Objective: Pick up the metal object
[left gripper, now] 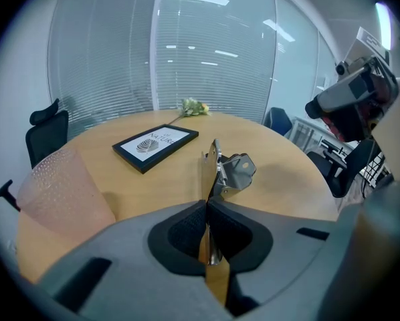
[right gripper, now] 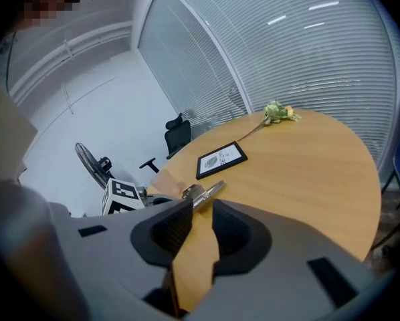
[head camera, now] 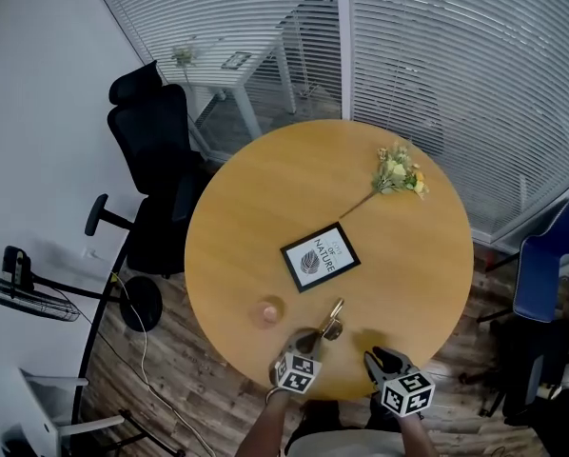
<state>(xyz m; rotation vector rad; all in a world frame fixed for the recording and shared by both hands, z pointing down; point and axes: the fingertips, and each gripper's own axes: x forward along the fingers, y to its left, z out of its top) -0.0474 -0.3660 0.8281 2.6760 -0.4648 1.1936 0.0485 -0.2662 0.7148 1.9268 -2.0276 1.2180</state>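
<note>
Trouble at the far left would come from the pink cup (head camera: 268, 312), which stands on the worktop (head camera: 256, 198) just beside the left gripper (head camera: 315, 339); a sideways swing on the way up could knock it over. Next to it, that gripper's jaws are clenched on the metal object (head camera: 334, 320), but only on the thin edge of one flat plate. The rest of the object, a folded leaf with a spring, sticks out beyond the tips toward the picture frame (head camera: 320, 256). The object sits near the worktop's near edge, and no view shows whether it has cleared the wood yet.

Such a narrow bite on smooth metal looks likely to slip or pivot. If the free leaf swings on its joint, the weight would shift and could twist the plate out of the pads. A drop here could send it off the edge.

To the right, the right gripper (head camera: 378, 358) has its jaws released with nothing between them, pointing toward the object. Moving in could bump it.
</note>
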